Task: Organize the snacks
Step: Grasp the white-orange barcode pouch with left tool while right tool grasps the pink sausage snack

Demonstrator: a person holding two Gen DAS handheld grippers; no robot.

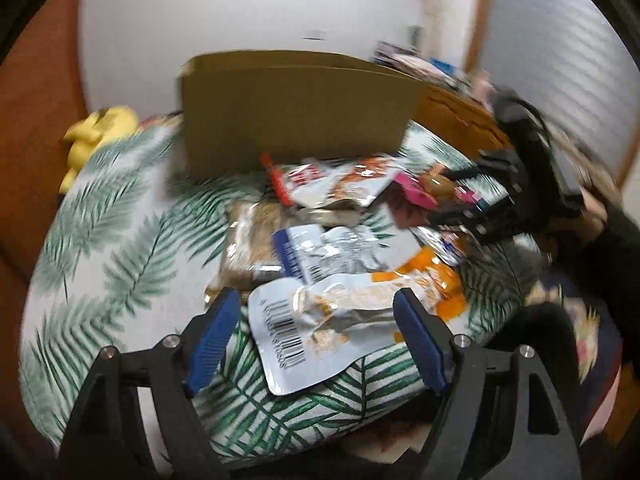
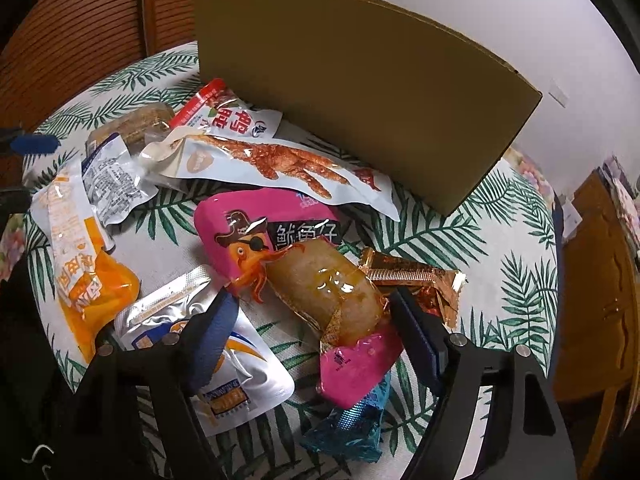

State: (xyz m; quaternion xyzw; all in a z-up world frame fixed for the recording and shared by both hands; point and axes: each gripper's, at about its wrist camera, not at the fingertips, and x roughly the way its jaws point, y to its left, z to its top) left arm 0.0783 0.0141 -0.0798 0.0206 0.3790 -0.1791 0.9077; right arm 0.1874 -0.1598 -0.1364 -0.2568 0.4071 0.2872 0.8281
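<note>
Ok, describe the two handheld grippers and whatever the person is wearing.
Both the left gripper and the right gripper have black angular frames with silver screw heads and two ribbed blue finger pads. The sleeve behind the right gripper is dark. No cables or markings show.

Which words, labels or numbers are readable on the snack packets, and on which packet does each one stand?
"鱿鱼仔": black label on the pink squid packet with the pirate cartoon.
"鸭": upside down on the red and white packet by the brown cardboard box.
Barcode on the white and orange packet: digits too blurred.
Orange packet, silver packet, white and blue pouch: print too small or warped.
</note>
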